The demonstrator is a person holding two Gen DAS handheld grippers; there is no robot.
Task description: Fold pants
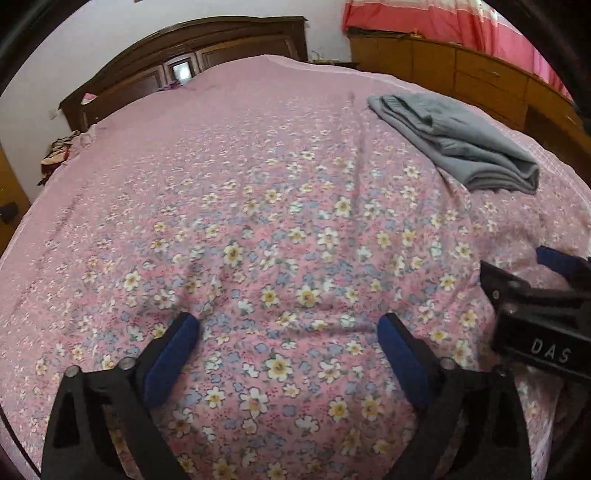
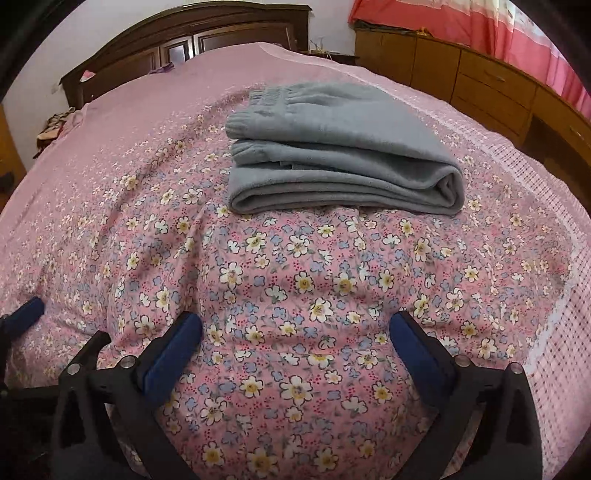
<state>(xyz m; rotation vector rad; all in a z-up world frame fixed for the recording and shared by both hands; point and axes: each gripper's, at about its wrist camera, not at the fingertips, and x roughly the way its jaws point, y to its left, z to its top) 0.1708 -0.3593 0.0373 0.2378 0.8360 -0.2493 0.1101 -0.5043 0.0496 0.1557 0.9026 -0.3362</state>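
Nearest the right wrist camera, the right gripper [image 2: 295, 325] is seen with its blue-padded jaws spread wide and nothing between them, only the pink floral bedspread [image 2: 295, 280] beneath. The left gripper [image 1: 288, 326] is likewise held wide apart and empty over the same cloth; in its view the right gripper's black body is seen just beside it at the right edge. A broad stretch of rumpled but unoccupied bedspread is left open ahead of both grippers. Farther on, the grey pants [image 2: 340, 158] are laid folded into a stack of layers on the bed, elastic waistband at the far side, well apart from both grippers and toward the bed's right edge, where a checked border [image 2: 546, 206] is shown. Beyond, a dark wooden headboard [image 2: 192, 40] and a light wooden cabinet with drawers [image 2: 491, 85] are set against the wall; what the drawers contain cannot be told. Red striped fabric [image 2: 461, 22], perhaps a curtain, is hung above the cabinet.
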